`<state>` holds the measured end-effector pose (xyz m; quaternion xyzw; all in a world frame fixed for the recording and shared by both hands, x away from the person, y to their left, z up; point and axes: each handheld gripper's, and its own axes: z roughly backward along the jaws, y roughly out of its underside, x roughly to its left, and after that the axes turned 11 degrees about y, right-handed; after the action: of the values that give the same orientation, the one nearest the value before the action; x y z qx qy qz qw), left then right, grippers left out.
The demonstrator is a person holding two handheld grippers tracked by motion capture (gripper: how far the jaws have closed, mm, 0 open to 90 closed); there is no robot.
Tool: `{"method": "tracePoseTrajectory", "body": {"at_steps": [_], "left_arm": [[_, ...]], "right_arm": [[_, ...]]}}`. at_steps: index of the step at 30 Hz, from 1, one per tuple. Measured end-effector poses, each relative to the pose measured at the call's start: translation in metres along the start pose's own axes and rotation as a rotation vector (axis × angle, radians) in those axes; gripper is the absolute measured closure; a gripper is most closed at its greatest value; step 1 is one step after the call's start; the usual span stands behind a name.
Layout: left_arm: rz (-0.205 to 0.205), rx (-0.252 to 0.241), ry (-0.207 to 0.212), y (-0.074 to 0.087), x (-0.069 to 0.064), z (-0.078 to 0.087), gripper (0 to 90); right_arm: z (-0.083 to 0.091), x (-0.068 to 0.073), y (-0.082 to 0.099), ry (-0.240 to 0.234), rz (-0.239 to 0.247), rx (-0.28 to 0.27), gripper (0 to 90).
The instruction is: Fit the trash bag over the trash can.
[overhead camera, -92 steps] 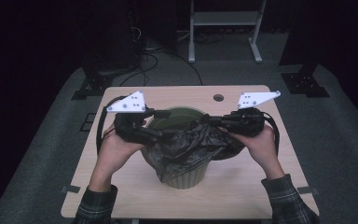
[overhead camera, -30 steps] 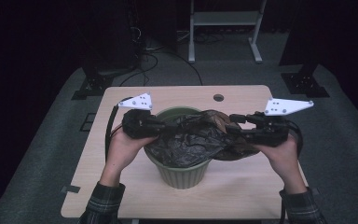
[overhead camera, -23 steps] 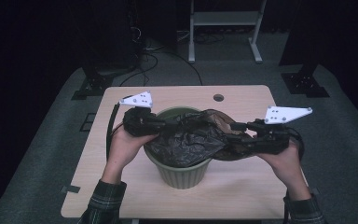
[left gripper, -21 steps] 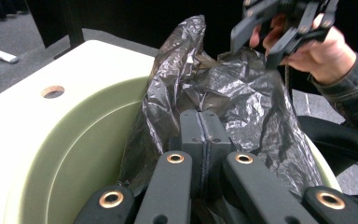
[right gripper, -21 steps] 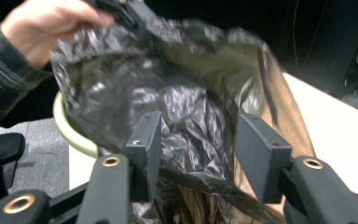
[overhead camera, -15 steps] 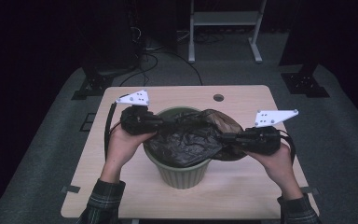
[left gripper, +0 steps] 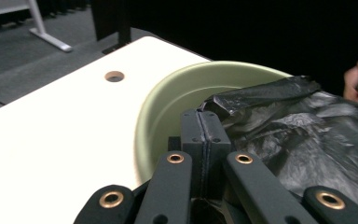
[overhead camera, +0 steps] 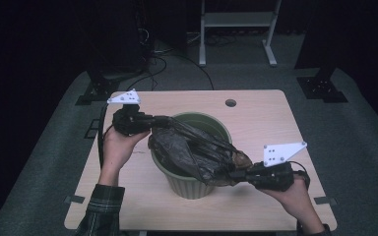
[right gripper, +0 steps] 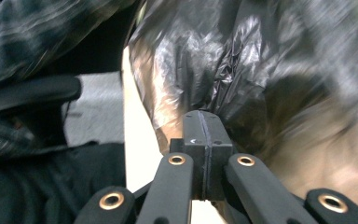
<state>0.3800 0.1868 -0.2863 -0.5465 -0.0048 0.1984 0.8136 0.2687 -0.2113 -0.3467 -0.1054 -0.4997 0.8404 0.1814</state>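
A green plastic bin [overhead camera: 199, 184] stands upright mid-table with a crumpled black plastic bag [overhead camera: 197, 152] stretched across its mouth. At the bin's left rim my left gripper [overhead camera: 161, 121] is shut on the bag's edge. In the left gripper view the closed jaws [left gripper: 205, 128] pinch the bag [left gripper: 303, 135] just over the bin's rim [left gripper: 163, 93]. My right gripper [overhead camera: 232, 176] is low at the bin's front right, outside the wall, shut on the bag's other end. The right gripper view has the shut jaws [right gripper: 204, 128] with the bag [right gripper: 223, 60] bunched in them.
The light wooden table [overhead camera: 266, 123] has a round cable hole [overhead camera: 230, 103] near its far edge. Behind the table stand a white frame [overhead camera: 236, 19] and black stand feet [overhead camera: 322, 88], with cables [overhead camera: 152, 54] on the grey floor.
My right gripper has dropped down and towards the person, dragging the bag over the bin's front-right rim. The left gripper has shifted left, pulling the bag tauter.
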Motion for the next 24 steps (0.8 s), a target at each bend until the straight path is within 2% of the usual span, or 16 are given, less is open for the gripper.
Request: {"method": "tracePoseTrajectory", "body": {"at_steps": [3, 5, 7, 10, 11, 13, 16, 24], "left_arm": [[0.014, -0.012, -0.048, 0.005, 0.007, 0.009, 89.9], [0.022, -0.022, -0.06, 0.009, 0.011, 0.014, 89.9], [0.023, -0.021, -0.069, 0.011, 0.012, 0.017, 89.9], [0.017, -0.016, -0.074, 0.013, 0.011, 0.016, 89.8], [0.018, -0.017, -0.071, 0.013, 0.011, 0.016, 89.8], [0.022, -0.021, -0.063, 0.014, 0.011, 0.017, 89.8], [0.019, -0.018, -0.061, 0.014, 0.011, 0.017, 89.8], [0.017, -0.017, -0.052, 0.015, 0.013, 0.02, 89.7]], "right_arm": [[-0.007, 0.008, 0.009, -0.015, 0.014, 0.06, 90.0], [-0.011, 0.011, 0.014, -0.033, 0.016, 0.084, 90.0], [-0.014, 0.013, 0.017, -0.065, 0.009, 0.078, 90.0], [-0.018, 0.016, 0.015, -0.069, 0.019, 0.085, 89.4], [-0.018, 0.017, 0.014, -0.062, 0.025, 0.081, 82.5], [-0.016, 0.017, 0.01, -0.064, 0.024, 0.059, 77.3], [-0.006, 0.015, -0.003, -0.059, 0.028, -0.004, 73.7], [0.023, 0.001, -0.034, 0.025, 0.047, -0.104, 65.8]]}}
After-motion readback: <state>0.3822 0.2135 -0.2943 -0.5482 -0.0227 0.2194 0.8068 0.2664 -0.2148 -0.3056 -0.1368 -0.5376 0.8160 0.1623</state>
